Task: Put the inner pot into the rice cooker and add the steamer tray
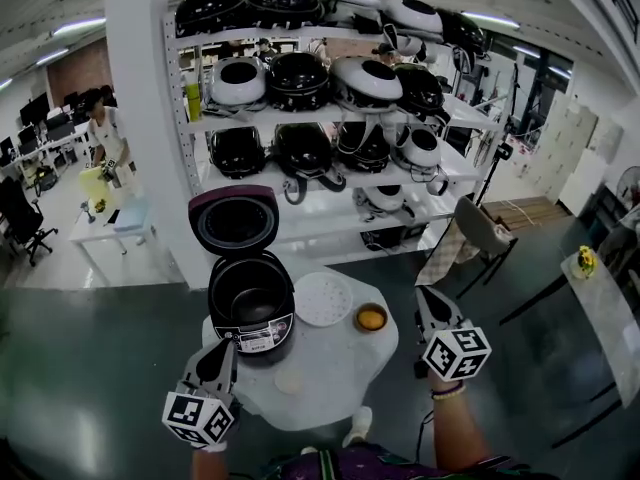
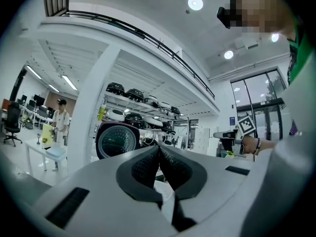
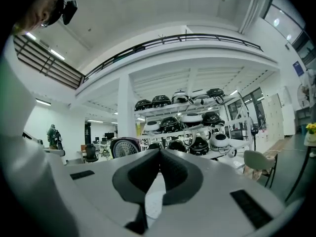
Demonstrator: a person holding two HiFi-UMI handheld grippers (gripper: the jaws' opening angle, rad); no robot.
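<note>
Both together, empty: left tongs [image 1: 226, 346], right tongs [image 1: 423, 292] | rice cooker [image 1: 250, 306] at table [image 1: 342, 370] edge | steamer tray [image 1: 323, 299] beside

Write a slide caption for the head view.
Left claw and right claw, shut and empty, near open rice cooker and steamer tray.

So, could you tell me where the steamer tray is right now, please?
In the head view, the white steamer tray lies on the round table, between the open rice cooker on its left and a small bowl on its right.
</note>
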